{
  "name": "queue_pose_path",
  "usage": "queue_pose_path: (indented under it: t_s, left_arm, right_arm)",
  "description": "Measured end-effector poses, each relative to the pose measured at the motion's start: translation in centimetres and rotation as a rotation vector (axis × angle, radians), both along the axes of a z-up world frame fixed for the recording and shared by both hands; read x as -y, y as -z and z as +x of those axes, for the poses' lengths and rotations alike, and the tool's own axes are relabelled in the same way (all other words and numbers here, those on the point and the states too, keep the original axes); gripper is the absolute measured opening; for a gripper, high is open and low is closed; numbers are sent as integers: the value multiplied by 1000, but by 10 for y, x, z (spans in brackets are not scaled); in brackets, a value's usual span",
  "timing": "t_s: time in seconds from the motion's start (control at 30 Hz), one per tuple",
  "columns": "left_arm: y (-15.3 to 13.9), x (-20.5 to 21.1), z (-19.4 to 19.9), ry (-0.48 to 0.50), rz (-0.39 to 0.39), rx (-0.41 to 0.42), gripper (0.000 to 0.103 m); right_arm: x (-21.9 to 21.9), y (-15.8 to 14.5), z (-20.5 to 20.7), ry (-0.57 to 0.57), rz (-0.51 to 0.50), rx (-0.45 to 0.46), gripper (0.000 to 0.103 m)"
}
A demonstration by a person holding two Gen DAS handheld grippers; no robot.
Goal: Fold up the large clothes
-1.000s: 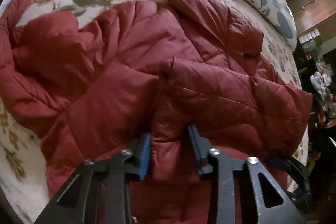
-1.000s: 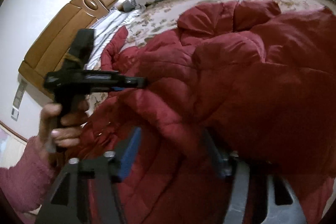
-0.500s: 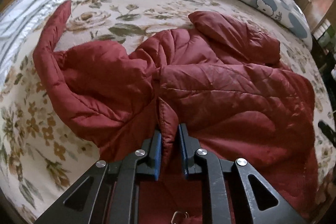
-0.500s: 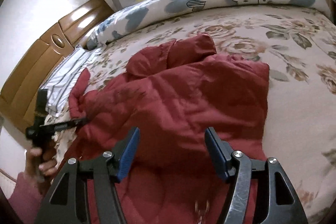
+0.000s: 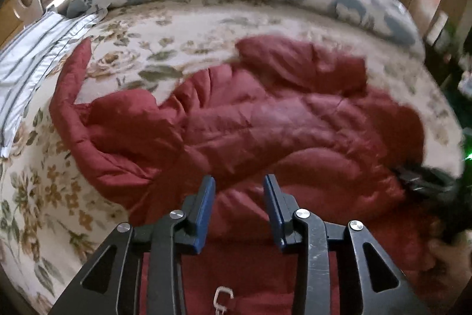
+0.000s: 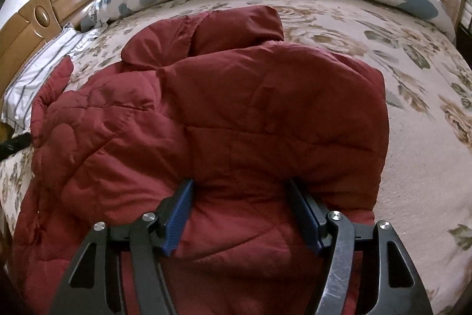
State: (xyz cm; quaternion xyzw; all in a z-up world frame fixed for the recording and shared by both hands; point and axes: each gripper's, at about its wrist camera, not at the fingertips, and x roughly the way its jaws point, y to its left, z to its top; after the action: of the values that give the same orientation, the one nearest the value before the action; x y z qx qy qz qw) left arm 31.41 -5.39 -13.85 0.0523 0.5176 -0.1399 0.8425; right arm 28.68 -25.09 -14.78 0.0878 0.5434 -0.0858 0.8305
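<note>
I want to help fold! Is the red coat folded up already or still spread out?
Partly folded. The red coat has one side flipped over its middle, but a sleeve still sticks out across the flowery bed.

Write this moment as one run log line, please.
item: red quilted puffer jacket on floral bedsheet | left gripper: just opened, empty | right gripper: open over jacket

The jacket (image 5: 265, 123) is smeared by motion blur in the left view; its hem is cut off below, and the right tool (image 5: 424, 182) is blurred beyond reading
</note>
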Motion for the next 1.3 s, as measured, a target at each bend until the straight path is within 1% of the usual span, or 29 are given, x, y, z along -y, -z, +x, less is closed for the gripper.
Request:
queue_pose_path:
  t_s: [0.1,0.13,0.17,0.23,0.3,0.33,0.5,0.67,0.7,0.73,0.97,1.1,1.3]
  left_arm:
    - [29,2,15,-24,41,-45,35]
    - [36,0,17,-33,39,-50,35]
    - [36,-1,19,-39,30,-49,35]
    - [37,-4,21,-51,14,-45,36]
    - [44,-6,25,-59,5,-49,36]
    - [44,-7,25,-58,-1,-49,36]
    - [49,-10,32,-65,-11,-46,36]
    - [25,-26,15,-81,-80,-38,35]
    - [19,-32,14,-96,-83,-30,40]
    - [15,-36,11,-107,-78,-21,47]
    - [-6,-76,4,-190,-75,24,49]
    - [-16,-97,8,-242,-70,38,62]
    - [-29,-117,26,-295,-50,57,66]
  right_arm:
    - [1,-15,-7,16,-1,20,67]
    - [2,-21,-11,18,-13,39,67]
    - [3,-23,-13,19,-23,43,67]
    - [9,-17,-14,22,-37,17,67]
    - [19,0,-15,33,0,-13,67]
    - [22,4,-15,38,16,-10,67]
    - [21,3,-12,38,-1,-13,69]
    - [23,-10,-18,69,54,11,69]
    - [23,-16,-21,73,65,22,69]
    - [21,-21,-23,72,74,34,69]
    - [3,-48,-36,40,126,84,69]
    - [-9,-60,-43,6,148,102,69]
    - [-22,-71,-54,-28,187,117,69]
